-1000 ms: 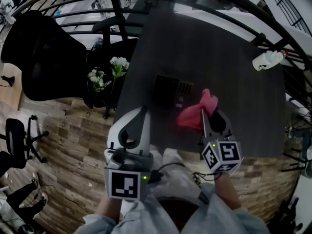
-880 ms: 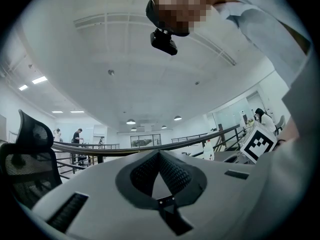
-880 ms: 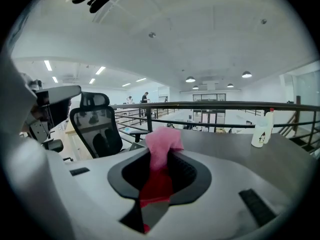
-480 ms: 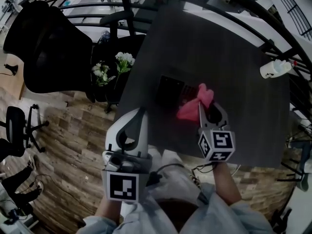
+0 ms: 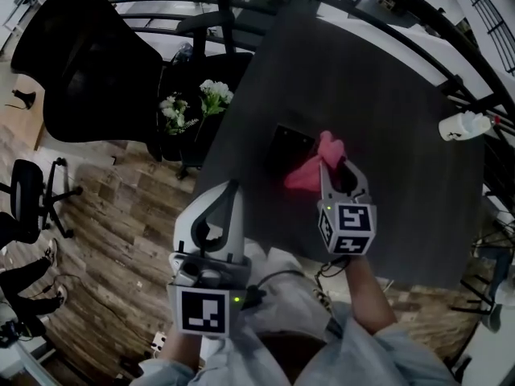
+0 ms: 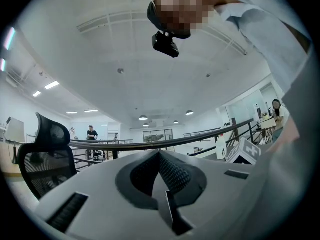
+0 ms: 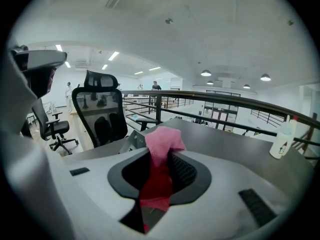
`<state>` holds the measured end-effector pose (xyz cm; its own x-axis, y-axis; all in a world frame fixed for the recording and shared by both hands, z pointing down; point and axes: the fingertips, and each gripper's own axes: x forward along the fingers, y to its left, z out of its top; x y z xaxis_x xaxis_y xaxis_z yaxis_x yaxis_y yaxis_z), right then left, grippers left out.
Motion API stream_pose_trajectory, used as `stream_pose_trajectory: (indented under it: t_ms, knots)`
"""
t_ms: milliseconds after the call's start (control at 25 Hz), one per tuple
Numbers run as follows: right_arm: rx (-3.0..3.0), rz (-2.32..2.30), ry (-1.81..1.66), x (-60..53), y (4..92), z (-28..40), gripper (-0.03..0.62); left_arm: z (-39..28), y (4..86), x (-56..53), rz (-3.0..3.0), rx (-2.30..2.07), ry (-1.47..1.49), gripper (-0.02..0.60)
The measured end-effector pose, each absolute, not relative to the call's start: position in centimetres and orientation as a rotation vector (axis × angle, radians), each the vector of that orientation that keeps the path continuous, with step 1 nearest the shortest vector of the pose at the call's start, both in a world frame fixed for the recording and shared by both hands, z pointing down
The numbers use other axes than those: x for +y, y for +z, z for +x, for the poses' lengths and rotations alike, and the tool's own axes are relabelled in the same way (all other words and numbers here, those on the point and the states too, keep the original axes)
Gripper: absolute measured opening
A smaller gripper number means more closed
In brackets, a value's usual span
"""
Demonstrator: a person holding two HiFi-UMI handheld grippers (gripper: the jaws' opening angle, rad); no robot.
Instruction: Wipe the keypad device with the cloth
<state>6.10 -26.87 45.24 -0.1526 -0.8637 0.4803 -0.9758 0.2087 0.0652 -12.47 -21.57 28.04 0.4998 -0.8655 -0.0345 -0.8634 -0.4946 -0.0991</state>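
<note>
I have the right gripper's (image 5: 338,170) jaws clamped on the cloth (image 5: 309,174). The keypad (image 5: 286,146) lies just far-left of them on the desk (image 5: 394,87). My left gripper (image 5: 228,191), jaws closed and empty, sits nearer me.

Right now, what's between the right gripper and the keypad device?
The pink cloth, clamped in the jaws of the right gripper and reaching over the right side of the keypad device. The head view shows it; nothing else lies in that stretch.
</note>
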Motion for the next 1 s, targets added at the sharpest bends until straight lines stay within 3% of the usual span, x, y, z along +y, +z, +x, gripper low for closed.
stream_pose_trajectory:
  t_ms: [1000]
  knots:
    - [-2.144,1.34,0.18,-28.2,48.8,-4.2,0.095,-14.6,28.8,-21.4,-2.567,1.638,-0.049,0.003]
